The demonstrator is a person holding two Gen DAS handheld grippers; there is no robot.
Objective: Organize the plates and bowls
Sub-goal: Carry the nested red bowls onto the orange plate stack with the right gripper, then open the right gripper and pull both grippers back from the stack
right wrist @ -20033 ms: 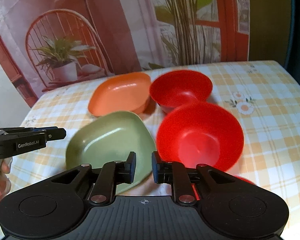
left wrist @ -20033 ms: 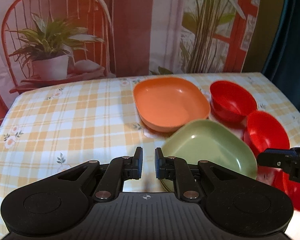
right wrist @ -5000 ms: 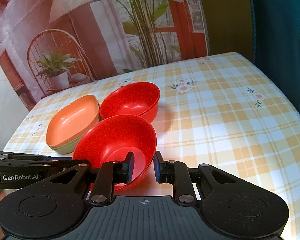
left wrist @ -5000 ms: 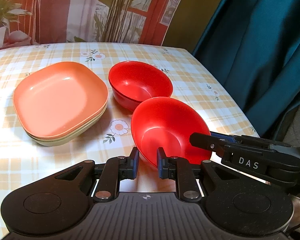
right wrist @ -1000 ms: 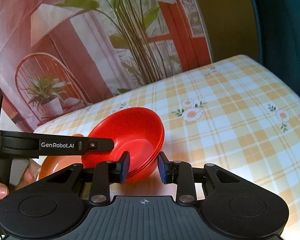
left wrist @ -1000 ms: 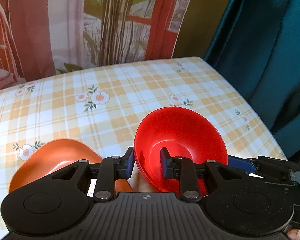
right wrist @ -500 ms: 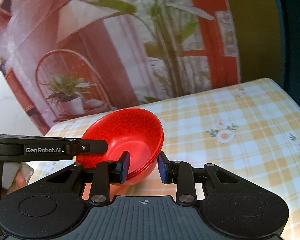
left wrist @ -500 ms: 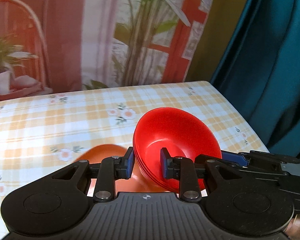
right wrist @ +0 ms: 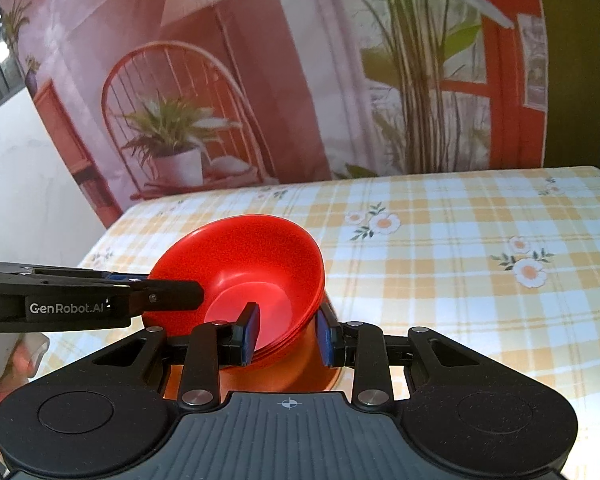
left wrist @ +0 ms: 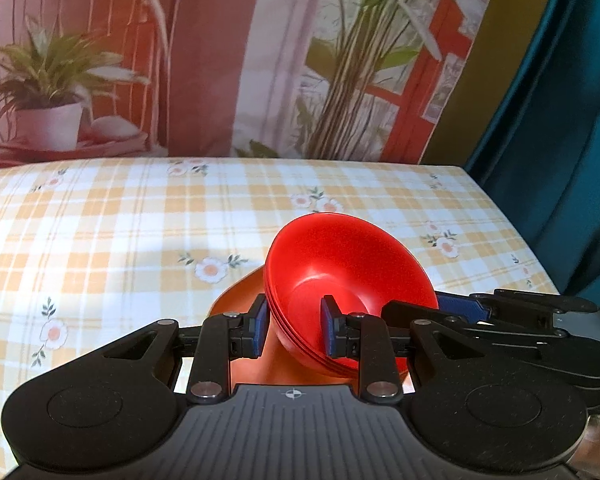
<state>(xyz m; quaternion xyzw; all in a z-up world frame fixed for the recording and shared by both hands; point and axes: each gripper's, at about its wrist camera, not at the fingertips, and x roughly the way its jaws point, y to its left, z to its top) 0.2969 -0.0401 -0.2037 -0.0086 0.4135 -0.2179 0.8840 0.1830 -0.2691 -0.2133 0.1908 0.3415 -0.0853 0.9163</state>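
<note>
You've got the nested red bowls (left wrist: 348,280) pinched from both sides — left gripper (left wrist: 293,328) narrowed onto the rim wall nearest it, one pad inside and one outside, right gripper (right wrist: 287,332) doing the same on the opposite rim. Neither is fully closed; the gap is just the bowl walls. The bowl stack (right wrist: 244,268) is tilted and looks held clear of the tablecloth (left wrist: 140,232), sitting directly over the orange plate (left wrist: 240,292), which shows under and behind it in both wrist views. Can't tell whether the bowl base touches the plate.

Step in hand, as I read it: carrying the stacked bowls onto the plate stack. Next move calls for levelling the bowls, centring them over the plate (right wrist: 312,372), lowering evenly with both hands — then opening both sets of jaws together so the stack doesn't tip.
</note>
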